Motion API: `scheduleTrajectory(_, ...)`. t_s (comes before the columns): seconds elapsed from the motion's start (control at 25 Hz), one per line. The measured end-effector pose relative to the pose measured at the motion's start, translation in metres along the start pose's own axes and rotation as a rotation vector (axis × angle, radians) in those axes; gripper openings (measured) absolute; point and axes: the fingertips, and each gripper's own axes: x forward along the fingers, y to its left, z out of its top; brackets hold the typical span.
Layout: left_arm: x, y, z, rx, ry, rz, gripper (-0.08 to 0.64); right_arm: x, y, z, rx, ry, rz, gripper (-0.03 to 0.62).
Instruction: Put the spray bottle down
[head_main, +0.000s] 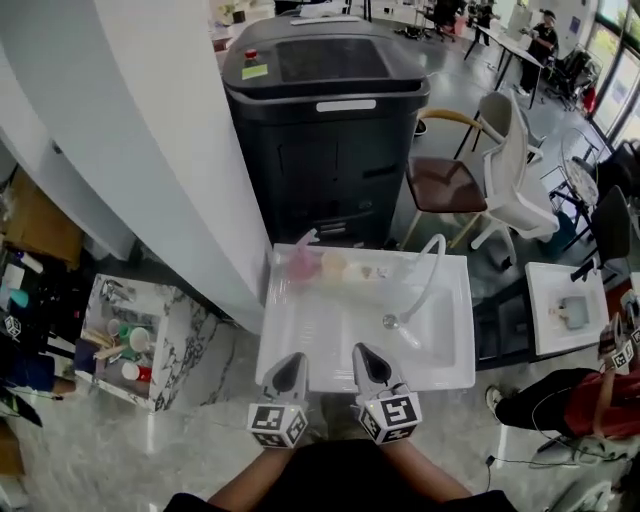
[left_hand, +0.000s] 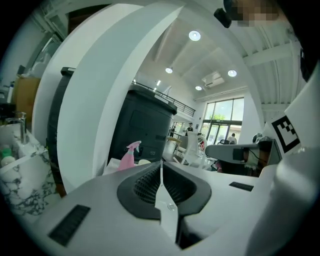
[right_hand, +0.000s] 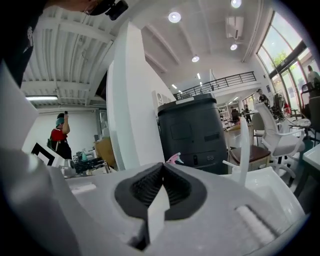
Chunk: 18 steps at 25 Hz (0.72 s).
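While one spray bottle (head_main: 300, 265) stands apart, left gripper (head_main: 290, 366), right gripper (head_main: 369, 360), jaws closed, empty

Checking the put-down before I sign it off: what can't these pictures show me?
Spray bottle base: left gripper view, hidden behind the left gripper.
Right gripper view: only its pink trigger head clears the right gripper.
Head view: pale items beside it on the sink are too small and blurred to name.

Spray bottle (head_main: 302, 265), back-left corner of sink (head_main: 340, 335): blurred in head view, lower body hidden behind left gripper (left_hand: 161, 165) and right gripper (right_hand: 162, 167). Pale items (head_main: 345, 266) beside it along sink's back edge: too blurred to identify.
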Motion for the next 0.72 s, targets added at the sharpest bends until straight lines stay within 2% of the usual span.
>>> scheduleTrajectory(0.28, -0.058, -0.026, 0.004, 0.065, -0.049, -0.012, 0.023, -0.043, 0.032, -0.018, -0.051, 0.021, 0.007, -0.002)
scheduleTrajectory(0.72, -0.081, -0.018, 0.028, 0.145, -0.103, 0.037, 0.021, -0.038, 0.053, -0.01, -0.085, 0.006, 0.036, -0.003)
